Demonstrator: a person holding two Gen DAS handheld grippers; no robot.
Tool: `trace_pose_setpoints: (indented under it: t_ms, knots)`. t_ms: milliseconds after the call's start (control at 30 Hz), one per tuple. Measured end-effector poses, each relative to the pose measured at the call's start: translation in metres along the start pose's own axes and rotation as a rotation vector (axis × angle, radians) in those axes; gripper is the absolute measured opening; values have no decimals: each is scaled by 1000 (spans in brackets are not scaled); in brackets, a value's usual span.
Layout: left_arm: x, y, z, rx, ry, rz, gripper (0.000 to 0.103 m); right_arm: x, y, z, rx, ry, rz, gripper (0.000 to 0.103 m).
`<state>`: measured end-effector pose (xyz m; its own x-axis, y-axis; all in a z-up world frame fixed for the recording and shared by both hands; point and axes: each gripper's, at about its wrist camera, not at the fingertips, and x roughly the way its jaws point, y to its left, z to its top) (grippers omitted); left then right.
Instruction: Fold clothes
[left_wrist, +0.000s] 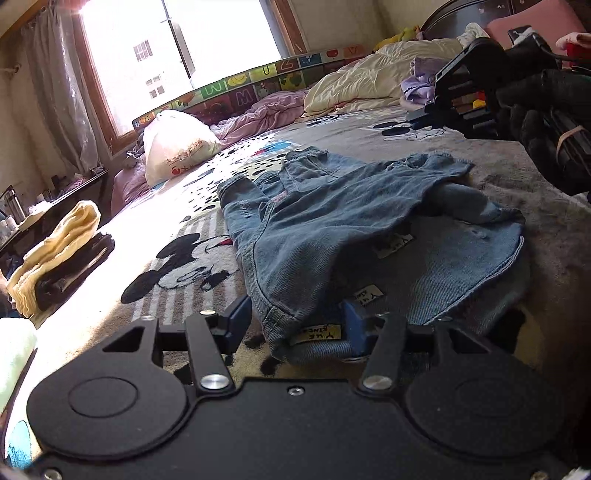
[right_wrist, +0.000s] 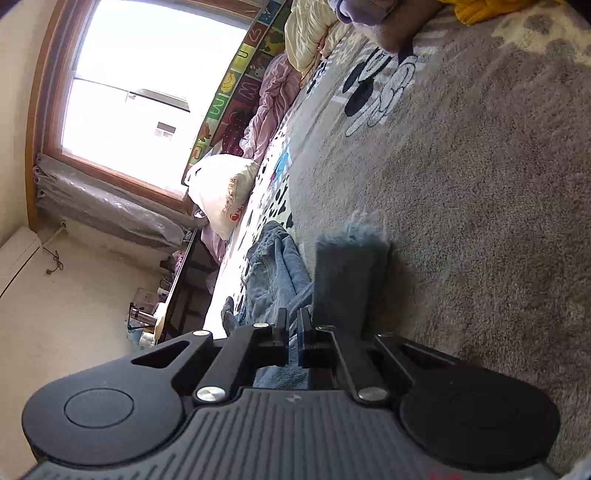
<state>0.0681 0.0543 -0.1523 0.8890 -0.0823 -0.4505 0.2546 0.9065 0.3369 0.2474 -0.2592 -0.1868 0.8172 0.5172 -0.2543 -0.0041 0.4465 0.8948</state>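
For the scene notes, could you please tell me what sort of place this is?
Most likely a bedroom: denim shorts lie on a cartoon-print bed blanket, rumpled quilts sit behind, beside a curtained window.

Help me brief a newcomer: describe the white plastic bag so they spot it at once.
Start at the bright window and drop to the bed's far edge below it. The stuffed white plastic bag stands there beside a crumpled pink blanket; unlike the bedding around it, it is glossy, knotted, and printed in red.

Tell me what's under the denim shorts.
The denim shorts lie on a cartoon-mouse blanket. Whatever sits directly beneath the fabric is covered.
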Motion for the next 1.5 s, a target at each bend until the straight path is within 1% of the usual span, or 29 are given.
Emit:
trace_pose_setpoints:
  t_ms: [67,133,167,200,233,267,300,333,367,400,433,467,533,633,667,700,733,767,833,867,967,1100,1133,1200,1300,1367,1400,1433,1500]
  knots:
    - [-2,-3,1,26,-24,9,52,-3,18,8,-70,-1,30,5]
    - [0,-5,1,34,-9,-13,52,-7,35,18,-137,-11,59,4]
    - [2,-6,0,43,-2,-9,50,-10,41,22,-163,-18,62,4]
    - [2,-8,0,58,-6,5,50,-14,45,27,-184,-24,45,4]
    - [2,-10,0,72,-11,18,50,-16,45,29,-186,-28,10,4]
    - [2,-10,1,70,-23,22,50,-18,41,30,-163,-22,-25,8]
    - [1,-10,2,69,-34,26,50,-18,32,29,-123,3,-47,10]
    - [0,-11,4,67,-46,30,50,-18,24,26,-85,35,-69,18]
    - [0,-11,5,66,-53,29,50,-19,16,20,-58,56,-115,51]
    - [0,-11,6,66,-59,29,50,-22,9,12,-34,64,-167,71]
    - [1,-13,6,70,-59,29,50,-26,2,5,-5,64,-200,87]
    - [3,-14,6,75,-54,29,50,-28,-5,-1,36,71,-204,86]
    - [6,-17,6,85,-45,28,50,-30,-17,-12,107,87,-183,84]
    - [8,-18,5,87,-35,35,50,-24,-15,-15,100,89,-177,85]
    - [8,-17,5,81,-34,36,50,-20,-15,-14,110,87,-170,82]
    - [8,-16,5,76,-33,37,50,-15,-16,-13,119,85,-164,76]
    - [8,-16,5,75,-30,40,50,-11,-18,-13,124,87,-162,54]
    - [9,-16,4,78,-26,43,50,-6,-21,-12,134,90,-154,26]
    - [10,-17,2,88,-16,41,49,2,-25,-13,147,93,-136,12]
    - [9,-18,1,94,-13,38,47,3,-25,-13,141,88,-130,8]
    - [9,-19,0,111,-2,23,44,-4,-7,-8,109,52,-64,5]
    - [11,-18,0,107,36,-42,41,-14,44,8,-53,9,46,4]
    - [12,-17,0,105,45,-56,41,-14,54,11,-96,6,55,4]
    - [13,-15,1,90,62,-86,40,-8,61,15,-167,14,13,4]
    - [12,-8,1,55,78,-134,40,-1,48,15,-192,35,-75,4]
    - [9,1,0,24,84,-192,41,-3,30,12,-170,55,-126,4]
    - [7,9,0,-7,86,-231,41,-4,21,8,-155,67,-150,4]
    - [4,22,0,-60,77,-262,42,-7,14,5,-144,74,-164,4]
    - [-1,43,0,-170,33,-243,42,-14,1,-4,-119,80,-171,4]
